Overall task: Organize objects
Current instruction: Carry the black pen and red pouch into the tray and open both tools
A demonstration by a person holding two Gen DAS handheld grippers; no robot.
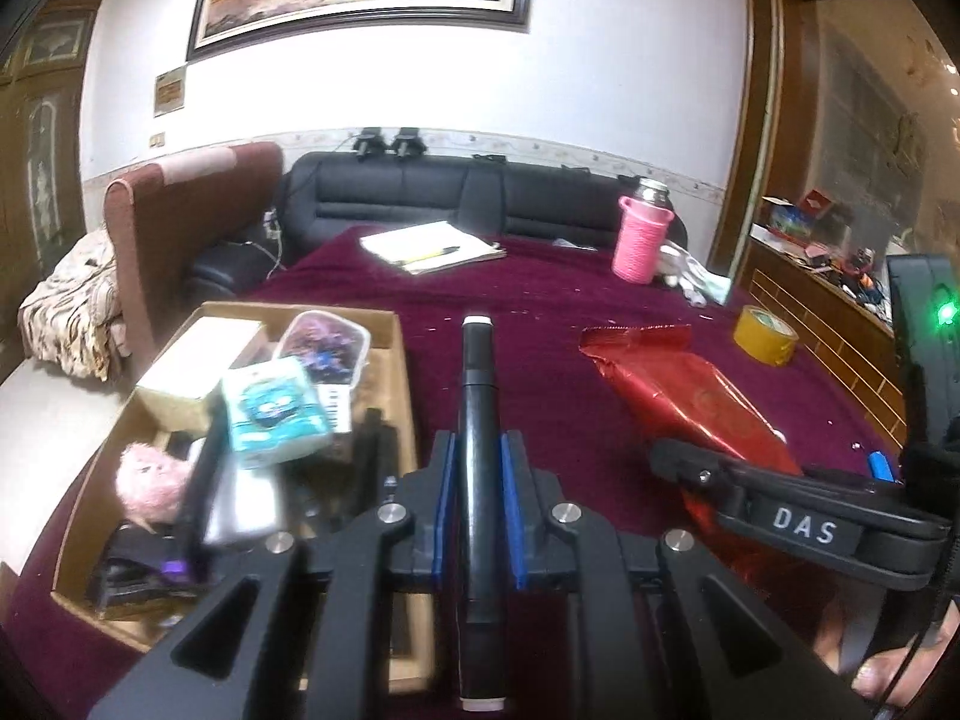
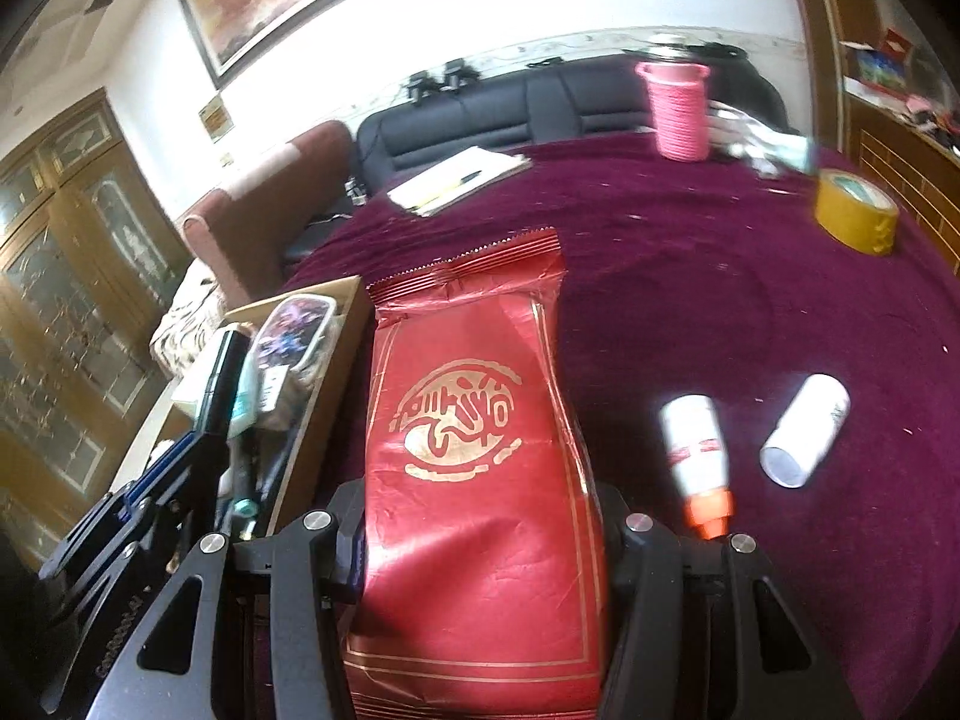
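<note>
Left gripper [image 1: 478,516]: jaws narrow, clamped on a black marker [image 1: 477,420] with white ends, which runs straight forward between the blue pads [image 1: 445,504] and sticks out well past them.
Right gripper [image 2: 480,546]: jaws set wide apart and pressed against the two sides of a red foil pouch [image 2: 480,450], which points forward and bears a gold seal print.
Pouch position: over the table [image 2: 690,252], which is covered in dark red cloth, just right of the cardboard box [image 1: 402,360]; from the left wrist view it lies to the right of the marker.
Cardboard box: at the table's left edge, just left of the left gripper, crowded with things: a teal packet [image 1: 273,411], a pink fluffy toy [image 1: 150,480], a white box [image 1: 198,360], a clear case with a purple print [image 1: 327,342] and dark items I cannot make out.
Right of the pouch: a small white bottle with an orange cap [image 2: 696,456] and a white cylinder [image 2: 807,429], both lying on the cloth, near each other but apart.
Farther right: a roll of yellow tape [image 2: 855,210], lying flat.
Far side of the table: a flask in a pink knitted sleeve [image 2: 678,105], standing upright, and a notepad [image 2: 462,180] with a pen on top.
</note>
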